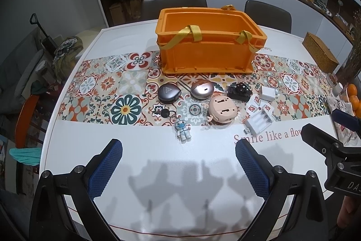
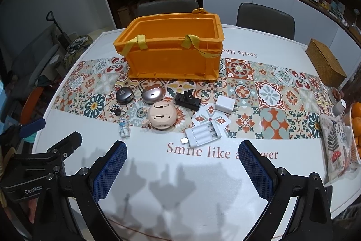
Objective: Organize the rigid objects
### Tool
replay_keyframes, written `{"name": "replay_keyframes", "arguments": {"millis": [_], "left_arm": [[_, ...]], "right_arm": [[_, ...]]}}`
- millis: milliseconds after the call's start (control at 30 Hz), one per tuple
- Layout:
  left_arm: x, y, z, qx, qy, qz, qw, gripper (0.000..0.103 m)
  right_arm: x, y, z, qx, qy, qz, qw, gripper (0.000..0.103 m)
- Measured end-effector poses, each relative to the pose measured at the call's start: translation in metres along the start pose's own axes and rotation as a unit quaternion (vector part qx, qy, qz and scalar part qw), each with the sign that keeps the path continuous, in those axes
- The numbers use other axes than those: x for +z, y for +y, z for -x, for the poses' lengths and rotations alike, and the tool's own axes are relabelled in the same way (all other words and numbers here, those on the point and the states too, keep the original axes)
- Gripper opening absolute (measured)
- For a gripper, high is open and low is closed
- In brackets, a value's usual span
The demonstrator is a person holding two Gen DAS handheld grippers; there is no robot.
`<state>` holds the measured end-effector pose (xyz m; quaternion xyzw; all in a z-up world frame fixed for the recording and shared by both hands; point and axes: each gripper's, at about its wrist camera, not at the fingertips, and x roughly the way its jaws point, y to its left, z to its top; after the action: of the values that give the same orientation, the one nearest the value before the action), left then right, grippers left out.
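An empty orange crate point(image 1: 209, 49) point(image 2: 173, 53) with yellow straps stands on the patterned runner. In front of it lie a dark round case point(image 1: 168, 93) point(image 2: 124, 94), a silver oval case point(image 1: 202, 89) point(image 2: 153, 93), a black gadget point(image 1: 239, 92) point(image 2: 187, 101), a beige round toy point(image 1: 222, 110) point(image 2: 162, 115), a white plug adapter point(image 1: 267, 93) point(image 2: 225, 104), a white battery charger point(image 1: 259, 122) point(image 2: 204, 133) and a small figure keychain point(image 1: 182, 129) point(image 2: 124, 128). My left gripper point(image 1: 179, 148) and right gripper point(image 2: 182, 150) hover open over the near white tabletop, holding nothing.
A woven box point(image 1: 320, 52) point(image 2: 326, 62) sits at the far right. Oranges point(image 2: 356, 119) and a printed cloth point(image 2: 336, 146) lie at the right edge. Two chairs point(image 1: 267, 12) stand behind the table point(image 1: 158, 173). Clutter fills the floor to the left.
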<state>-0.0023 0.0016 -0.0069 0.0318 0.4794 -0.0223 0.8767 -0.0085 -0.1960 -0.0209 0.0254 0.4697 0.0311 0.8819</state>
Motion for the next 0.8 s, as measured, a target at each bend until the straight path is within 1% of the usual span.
{"name": "replay_keyframes", "arguments": {"millis": [33,800], "left_arm": [[-0.0003,-0.0004,-0.0003,0.000,0.001,0.001,1.0000,0.102],[-0.0006,-0.0022,-0.0008,0.000,0.005,0.001,1.0000,0.102]], "right_arm": [[-0.0041,0.0016,0.0036,0.000,0.000,0.000,1.000,0.100],[-0.0027,0.0014,0.0008,0.001,0.001,0.001,1.000,0.100]]}}
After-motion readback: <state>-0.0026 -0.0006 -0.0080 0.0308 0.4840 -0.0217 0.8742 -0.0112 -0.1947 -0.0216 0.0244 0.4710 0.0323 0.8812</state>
